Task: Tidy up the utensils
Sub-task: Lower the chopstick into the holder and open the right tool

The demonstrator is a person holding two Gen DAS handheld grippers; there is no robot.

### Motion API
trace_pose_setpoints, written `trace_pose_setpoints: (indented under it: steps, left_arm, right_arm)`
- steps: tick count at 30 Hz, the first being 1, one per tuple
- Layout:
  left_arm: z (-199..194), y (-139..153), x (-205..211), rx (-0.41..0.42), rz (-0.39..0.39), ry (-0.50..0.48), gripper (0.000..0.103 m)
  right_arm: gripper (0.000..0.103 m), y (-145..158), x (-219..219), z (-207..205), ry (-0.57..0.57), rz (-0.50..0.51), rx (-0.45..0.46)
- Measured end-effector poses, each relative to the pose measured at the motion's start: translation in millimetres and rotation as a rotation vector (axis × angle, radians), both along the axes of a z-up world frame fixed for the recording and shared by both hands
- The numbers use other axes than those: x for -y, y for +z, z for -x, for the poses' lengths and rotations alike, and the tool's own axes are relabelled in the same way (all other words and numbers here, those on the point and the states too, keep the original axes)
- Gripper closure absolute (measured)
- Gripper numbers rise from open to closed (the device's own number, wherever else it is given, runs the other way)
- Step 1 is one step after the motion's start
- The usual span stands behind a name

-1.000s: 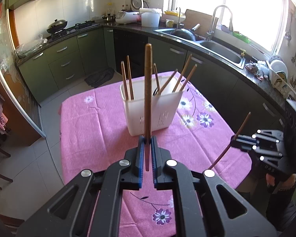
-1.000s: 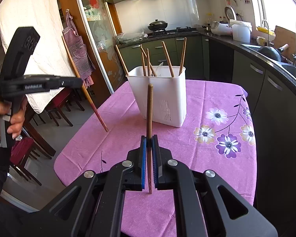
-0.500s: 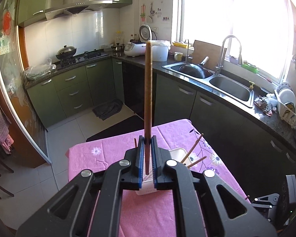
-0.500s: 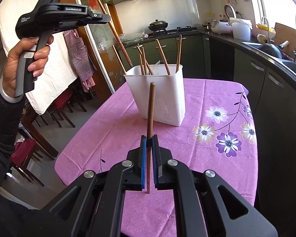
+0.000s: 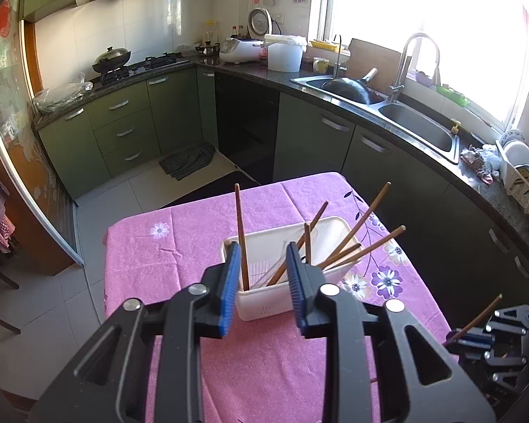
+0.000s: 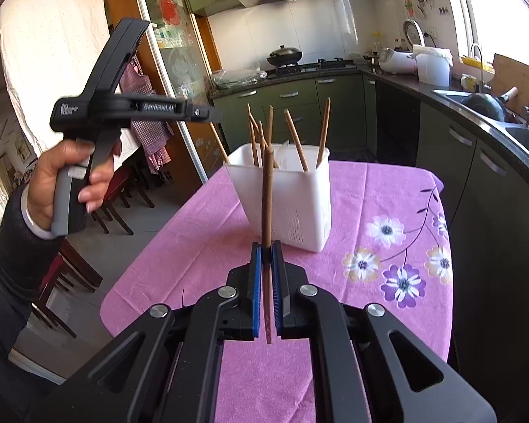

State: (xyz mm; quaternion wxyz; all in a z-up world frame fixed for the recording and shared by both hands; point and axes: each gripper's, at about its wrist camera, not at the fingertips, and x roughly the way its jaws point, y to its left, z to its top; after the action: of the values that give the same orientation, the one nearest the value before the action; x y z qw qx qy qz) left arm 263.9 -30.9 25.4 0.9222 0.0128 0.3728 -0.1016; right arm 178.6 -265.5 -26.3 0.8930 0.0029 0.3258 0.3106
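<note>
The left gripper point(image 5: 262, 283) had let its chopstick drop into the white holder point(image 5: 264, 305), jaws now apart; the right gripper point(image 6: 266, 290) clamped one chopstick point(image 6: 267, 194), not yet binned.

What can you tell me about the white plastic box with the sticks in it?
The white plastic utensil holder is a tall, rectangular tub with an open top and thin slots low in its sides. It stands upright on the pink flowered tablecloth. Several brown wooden chopsticks stand in it, most leaning against its rim, one nearly straight up. The open left gripper hovers just above it, apparently not touching. The right gripper, shut on another chopstick, is nearer the table edge.
</note>
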Motion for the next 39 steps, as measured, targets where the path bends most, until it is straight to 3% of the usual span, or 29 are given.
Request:
trace_pose_setpoints:
  steps: [3,4,5,12,16,20,26,39]
  left_arm:
    - [25.6,0.1,-4.7,0.036,0.024,-0.005,0.062]
    - [35.9,-1.2,-7.6,0.052,0.035,-0.005,0.051]
    - [45.3,-3.3,-10.2,0.068,0.04,-0.003,0.047]
    - [110.7,-31.8,-26.0,0.136,0.095,0.02,0.037]
    - [140.8,-45.7,-33.4,0.192,0.097,0.07,0.03]
    - [161.2,-57.8,-49.5,0.215,0.156,0.121,0.021]
    - [181.3,-71.3,-62.0,0.241,0.164,0.189,0.014]
    - [177.9,-84.7,-58.5,0.193,0.178,0.17,0.011]
  right_arm:
    - [0.096,26.0,-2.2,-7.1,-0.011,-0.017,0.051]
    - [0.096,34.8,-2.5,-10.8,-0.02,-0.021,0.07]
    - [0.096,43.4,-2.4,-14.8,-0.03,-0.031,0.086]
    - [0.096,94.1,-0.1,-50.3,-0.084,-0.146,0.151]
    - [0.096,114.1,-9.7,-64.0,-0.092,-0.17,0.188]
    - [0.096,126.5,-21.7,-74.7,-0.113,-0.158,0.228]
    - [0.096,122.9,-41.5,-91.7,-0.149,-0.082,0.252]
    - [0.096,63.6,-61.8,-143.1,-0.155,0.002,0.114]
